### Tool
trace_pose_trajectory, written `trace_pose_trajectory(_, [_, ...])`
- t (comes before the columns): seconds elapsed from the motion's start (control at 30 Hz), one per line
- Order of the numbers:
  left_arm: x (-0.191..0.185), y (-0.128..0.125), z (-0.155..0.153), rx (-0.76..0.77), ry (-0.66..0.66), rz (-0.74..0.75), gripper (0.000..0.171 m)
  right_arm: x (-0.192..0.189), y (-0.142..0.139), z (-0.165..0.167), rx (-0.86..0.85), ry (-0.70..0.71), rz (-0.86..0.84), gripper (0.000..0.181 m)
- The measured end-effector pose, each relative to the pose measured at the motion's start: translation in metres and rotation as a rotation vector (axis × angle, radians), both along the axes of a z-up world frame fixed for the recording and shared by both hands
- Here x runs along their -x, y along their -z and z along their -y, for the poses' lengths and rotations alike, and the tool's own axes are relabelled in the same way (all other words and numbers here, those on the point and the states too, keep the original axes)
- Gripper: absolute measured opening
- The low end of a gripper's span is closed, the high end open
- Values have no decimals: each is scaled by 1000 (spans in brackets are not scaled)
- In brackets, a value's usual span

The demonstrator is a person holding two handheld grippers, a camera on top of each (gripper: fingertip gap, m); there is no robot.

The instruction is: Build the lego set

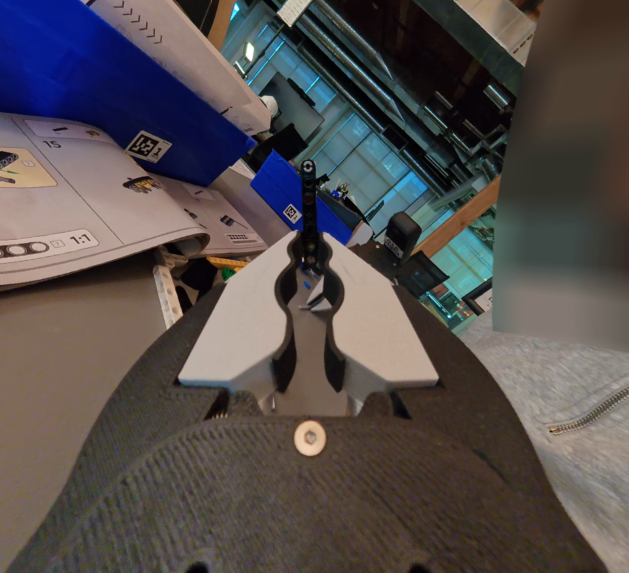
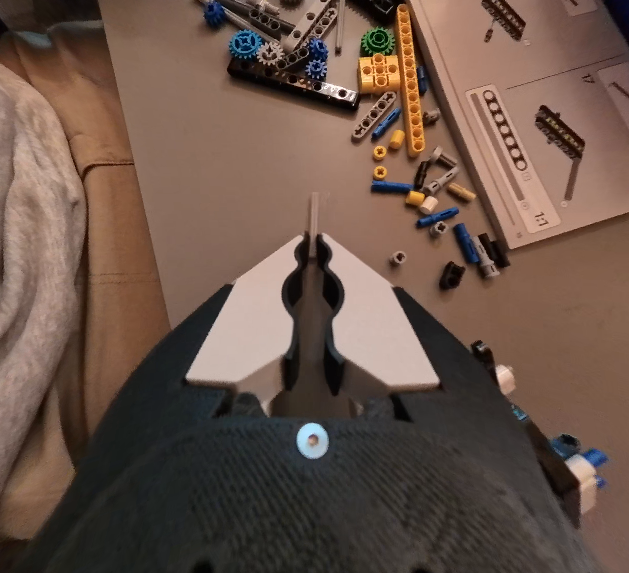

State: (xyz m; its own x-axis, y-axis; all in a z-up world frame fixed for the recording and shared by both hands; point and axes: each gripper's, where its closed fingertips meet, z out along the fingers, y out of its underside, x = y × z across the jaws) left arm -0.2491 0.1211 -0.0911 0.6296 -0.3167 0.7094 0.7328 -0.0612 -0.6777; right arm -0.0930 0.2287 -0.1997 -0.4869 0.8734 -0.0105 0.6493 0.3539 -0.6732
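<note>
My left gripper (image 1: pixel 309 237) is shut on a thin black beam with holes (image 1: pixel 308 199), held upright in the air and tilted toward the ceiling. My right gripper (image 2: pixel 313 237) is shut on a thin grey axle (image 2: pixel 314 216) that sticks out past the fingertips above the grey table (image 2: pixel 211 155). Loose parts lie ahead and to the right of it: a long black beam (image 2: pixel 292 82), a long yellow beam (image 2: pixel 410 80), a yellow block (image 2: pixel 378 73), a green gear (image 2: pixel 377 41), blue gears (image 2: pixel 244 43), and blue pins (image 2: pixel 391 186). The other gripper (image 1: pixel 401 243) shows beyond the black beam.
An open instruction booklet (image 2: pixel 531 107) lies at the table's right; it also shows in the left wrist view (image 1: pixel 78 203). Blue bins (image 1: pixel 102 80) stand behind it. A person's grey sleeve (image 1: pixel 561 403) is at right. A tan cushion (image 2: pixel 102 216) and pale fabric (image 2: pixel 30 216) border the table's left edge. Left tips to right tips: about 20 centimeters. The yellow block (image 2: pixel 378 73) lies around 11 centimeters away from my right fingertips. From either gripper's tips it is about 12 centimeters to the green gear (image 2: pixel 377 41).
</note>
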Motion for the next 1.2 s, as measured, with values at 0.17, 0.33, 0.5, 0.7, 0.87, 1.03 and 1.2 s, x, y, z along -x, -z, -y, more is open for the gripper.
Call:
trace_pose_trajectory(0.17, [-2, 0, 0, -4, 13, 11, 6, -2, 0, 0, -20, -41, -8, 2])
trace_pose_trajectory(0.33, [-2, -2, -1, -19, 10, 11, 6, -1, 0, -4, -29, -120, 20, 2])
trace_pose_trajectory(0.5, [-3, -6, 1, -36, 3, -3, 6, -1, 0, -3, 16, -189, 50, 2])
trace_pose_trajectory(0.7, [-3, -5, 0, -28, -3, -17, 6, 2, 0, -5, -3, -248, 76, 2])
trace_pose_trajectory(0.87, [-1, -4, 0, -26, -13, -19, 6, 3, 0, -6, -11, -253, 73, 3])
trace_pose_trajectory(1.03, [-3, -5, 0, -29, -6, -17, 7, 4, -9, -9, 4, -201, 38, 11])
trace_pose_trajectory(1.2, [-2, -6, 1, -35, -9, -10, 6, 17, -30, -6, 70, -129, -48, 12])
